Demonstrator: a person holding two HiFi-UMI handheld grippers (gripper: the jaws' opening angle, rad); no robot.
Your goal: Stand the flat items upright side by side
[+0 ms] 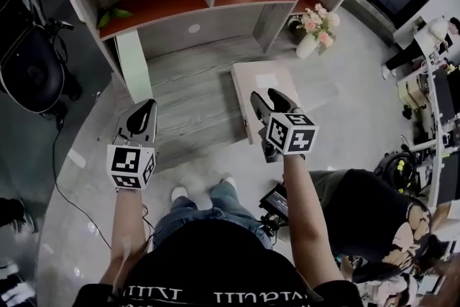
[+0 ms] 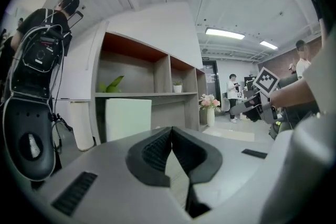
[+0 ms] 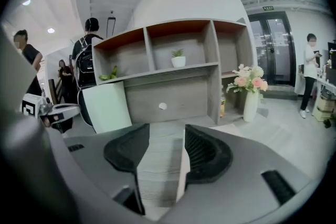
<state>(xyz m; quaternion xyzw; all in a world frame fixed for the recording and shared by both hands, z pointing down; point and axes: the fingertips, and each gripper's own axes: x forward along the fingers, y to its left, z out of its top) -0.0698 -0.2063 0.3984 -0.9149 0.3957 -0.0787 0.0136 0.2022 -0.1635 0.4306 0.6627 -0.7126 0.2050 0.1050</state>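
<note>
Pale-green board [image 1: 134, 68] stands upright ahead of the closed, empty left gripper [image 1: 146, 108]; tan board [image 1: 251, 75] lies flat below the half-open, empty right gripper [image 1: 266, 97]. I think the pick-up comes now: pinch its edge, then raise it

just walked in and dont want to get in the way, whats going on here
A person stands at a grey wooden shelf unit with a handheld gripper in each hand. The left gripper is shut and empty. The right gripper has its jaws apart with nothing between them, close to a pale beige flat rectangular board lying flat on the low deck. A pale green flat panel stands upright at the deck's left end. Nothing is held.
</note>
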